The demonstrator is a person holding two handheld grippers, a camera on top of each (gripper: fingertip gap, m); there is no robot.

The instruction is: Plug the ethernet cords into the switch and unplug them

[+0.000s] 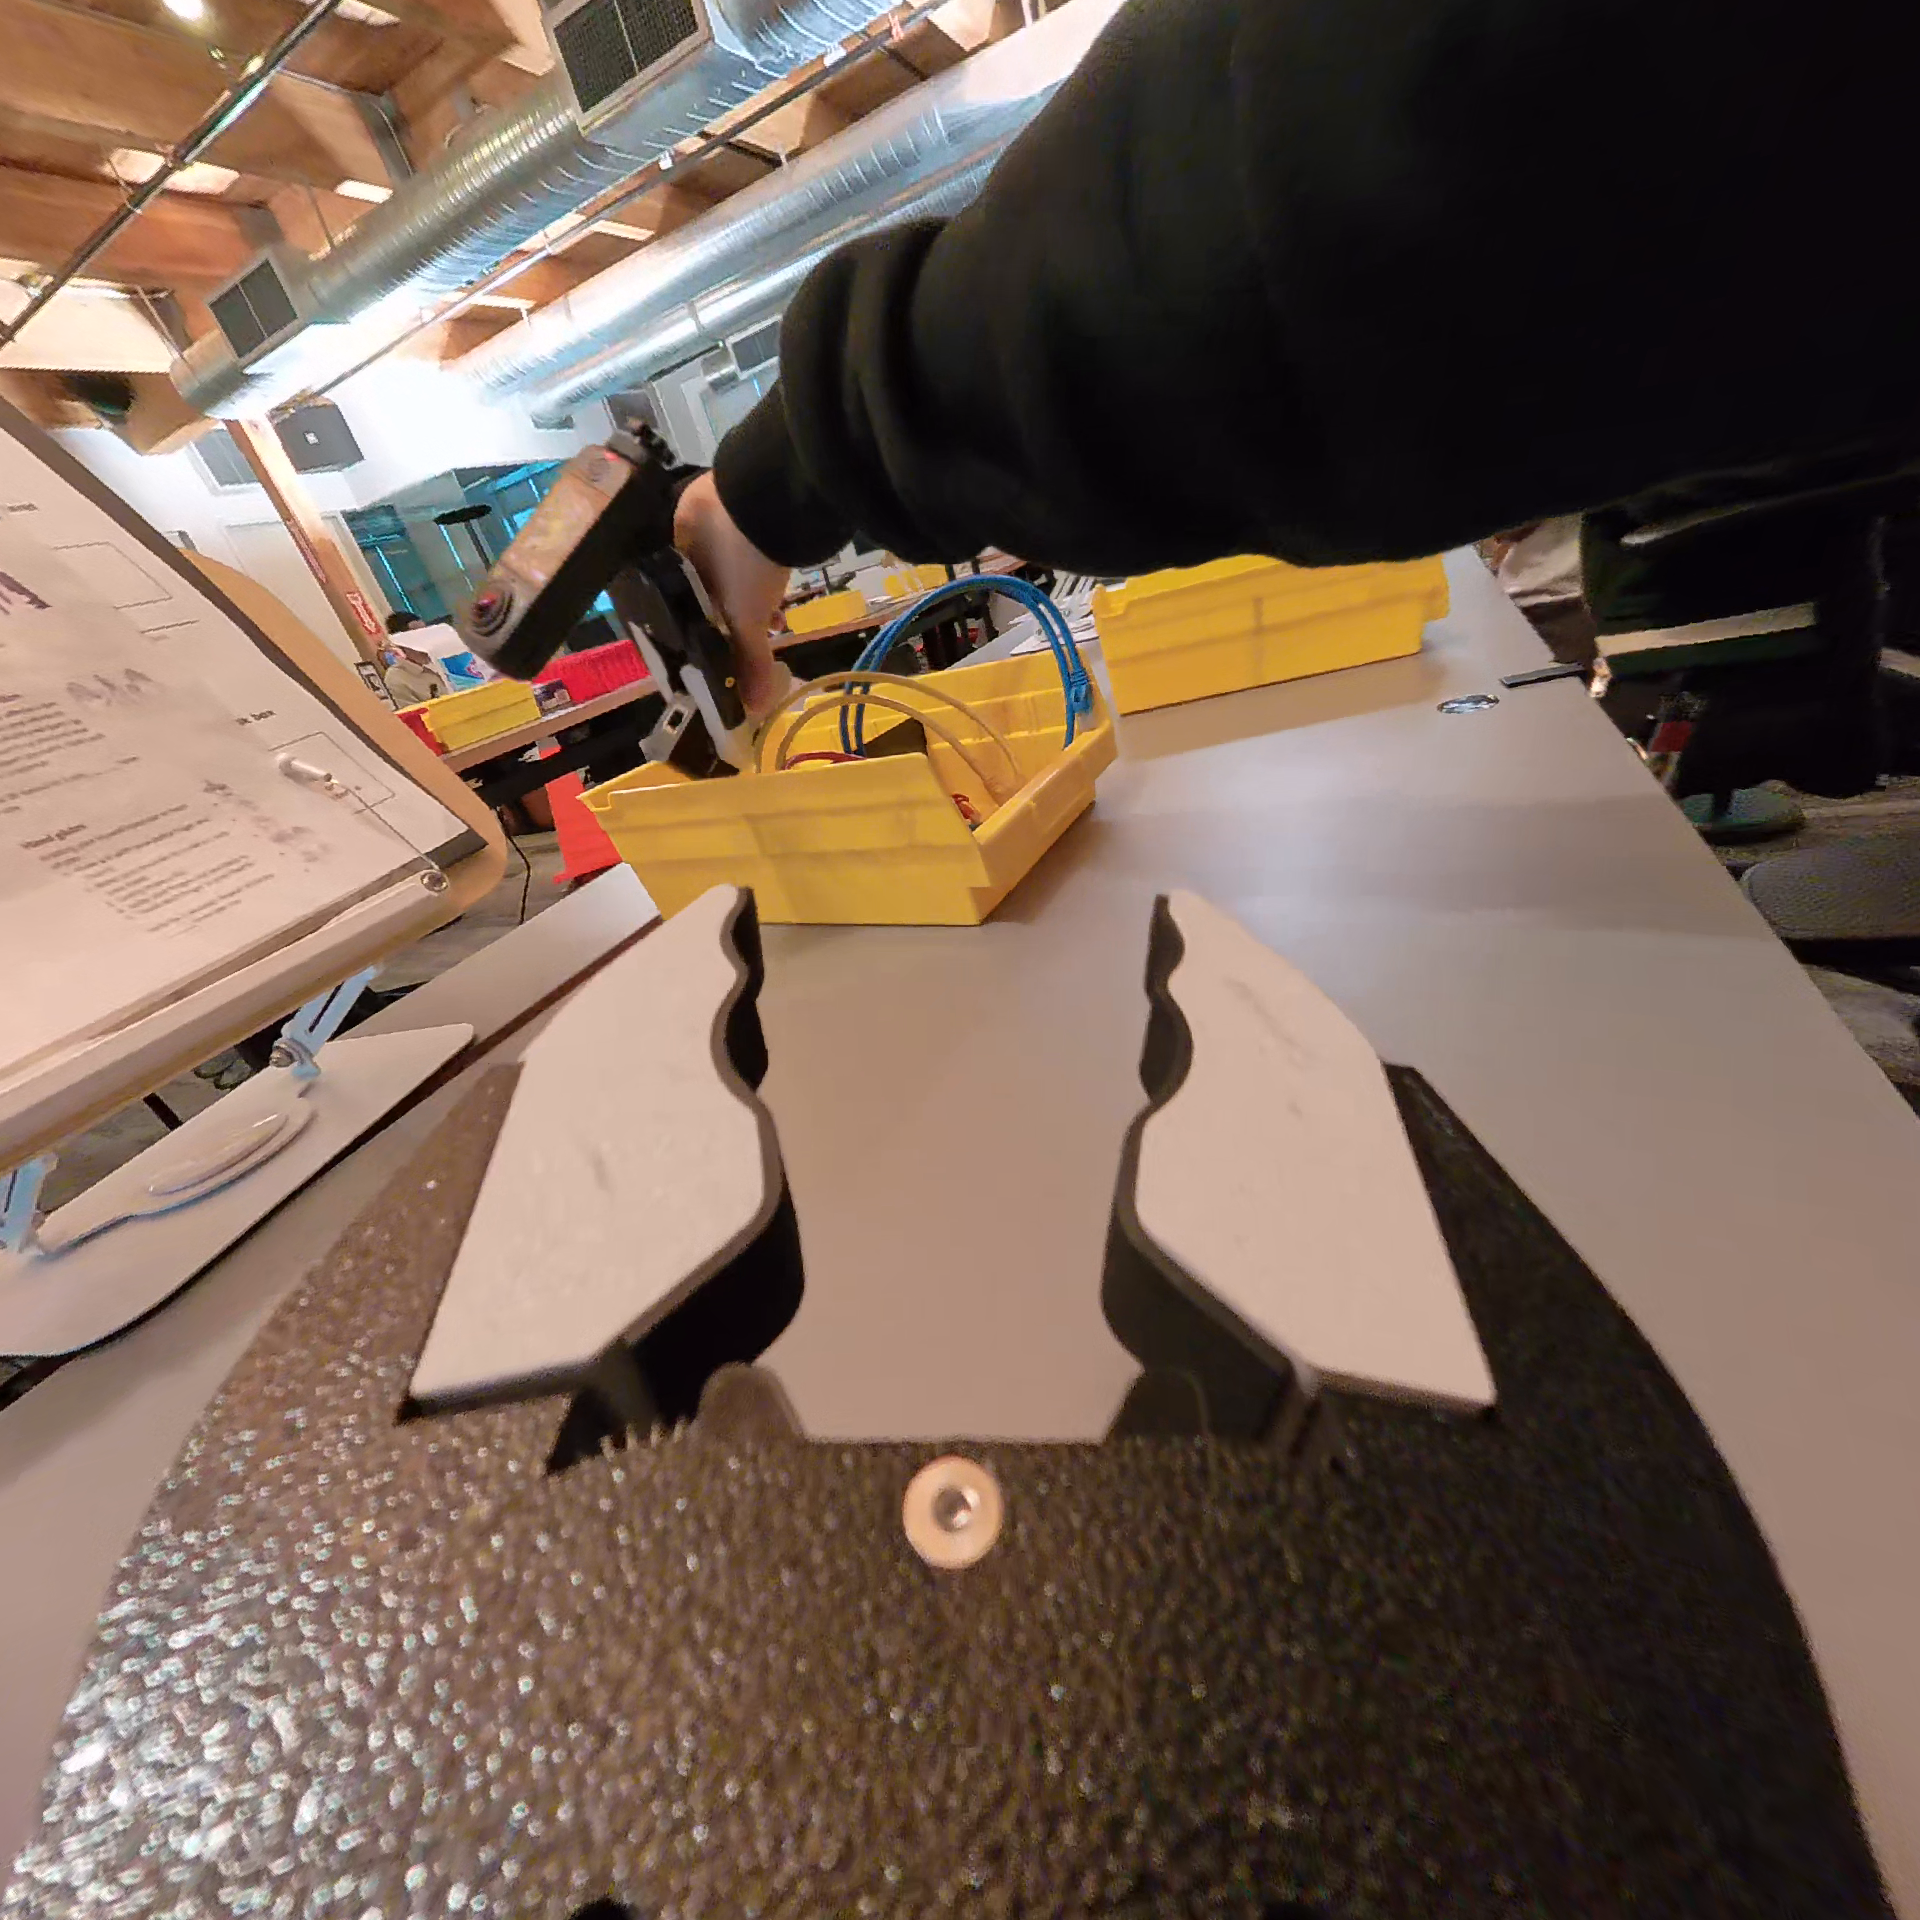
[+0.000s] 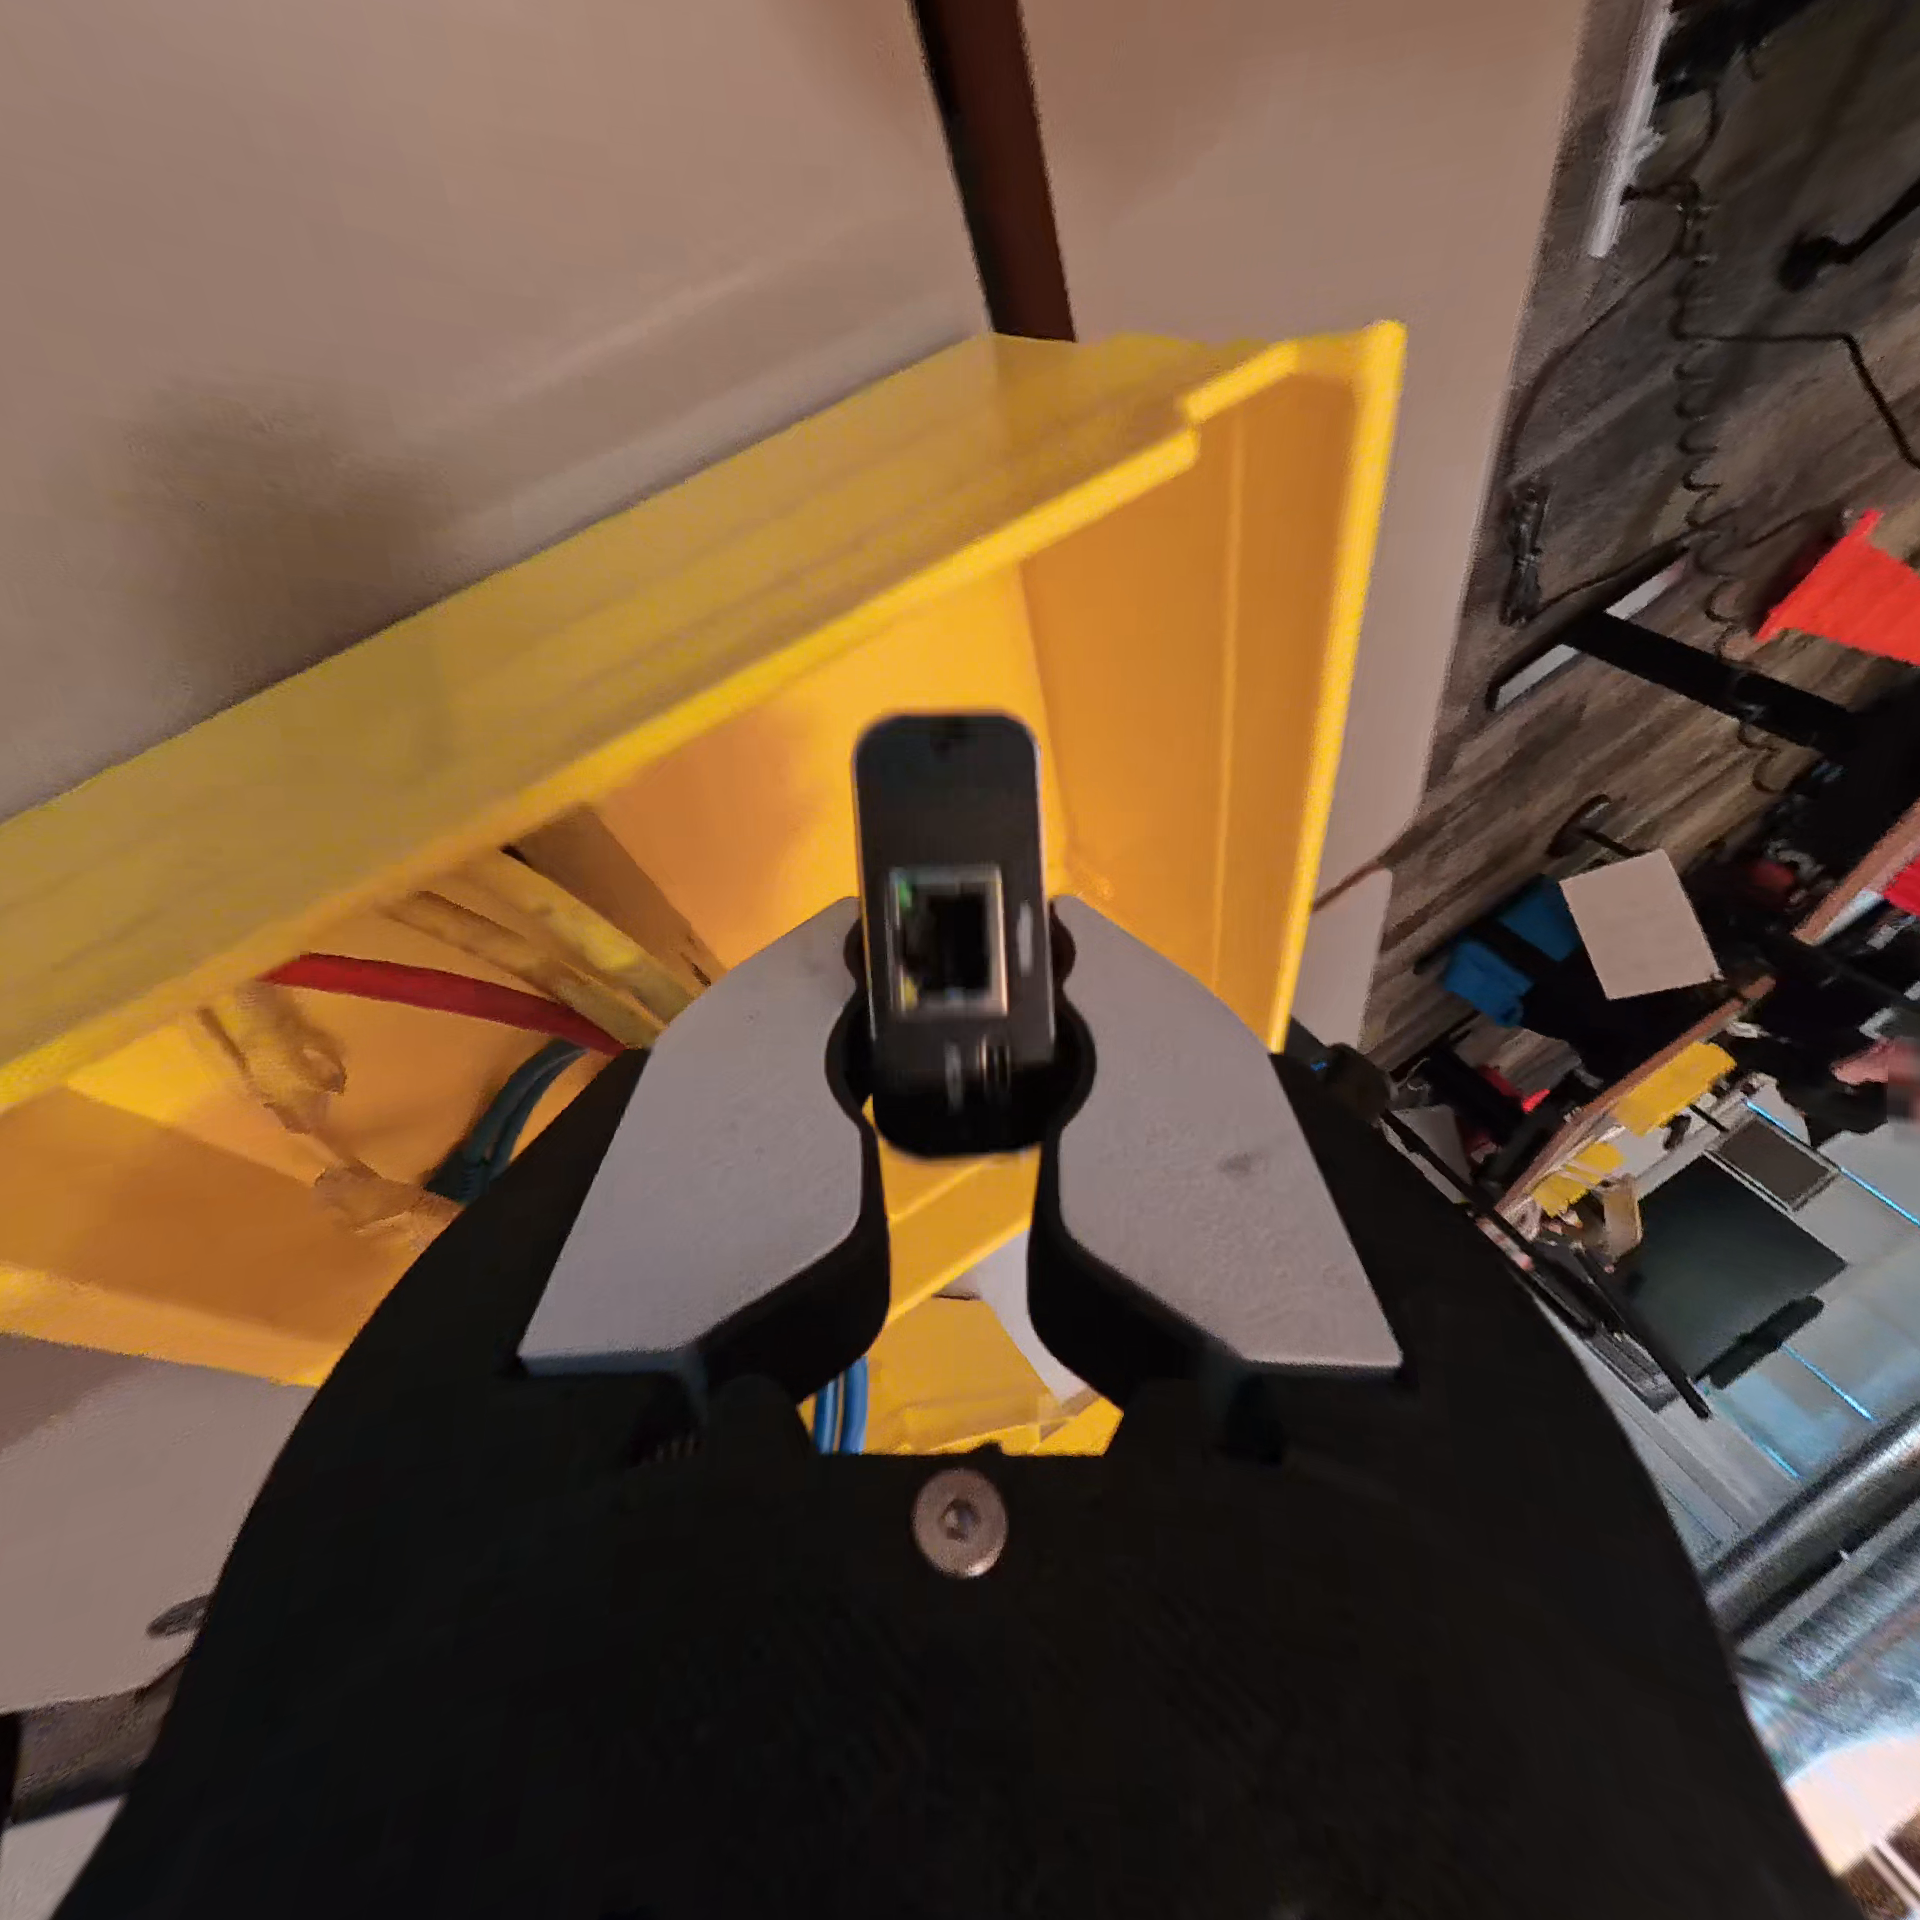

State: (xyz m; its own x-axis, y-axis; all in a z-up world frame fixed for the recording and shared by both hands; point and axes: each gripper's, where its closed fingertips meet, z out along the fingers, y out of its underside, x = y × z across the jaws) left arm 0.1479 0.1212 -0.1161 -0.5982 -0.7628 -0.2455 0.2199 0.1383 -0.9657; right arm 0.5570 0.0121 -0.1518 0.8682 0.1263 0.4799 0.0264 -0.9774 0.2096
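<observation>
My right gripper (image 2: 954, 935) is shut on a small black switch (image 2: 948, 831) with one open ethernet port facing the camera, held over a yellow bin (image 2: 1143, 499). Red (image 2: 436, 987), blue and yellowish cords lie in that bin. In the left wrist view the right gripper (image 1: 691, 743) shows at the bin's (image 1: 831, 842) left end, held by a hand in a black sleeve (image 1: 1247, 312). Blue (image 1: 935, 623) and beige (image 1: 914, 707) cords loop up out of the bin. My left gripper (image 1: 951, 914) is open and empty, low over the grey table (image 1: 1351, 935) in front of the bin.
A tilted stand with a printed sheet (image 1: 177, 748) is at the left on a white base. A second yellow bin (image 1: 1268, 613) stands farther back on the table. The table edge runs along the right, with floor beyond. More tables and bins are behind.
</observation>
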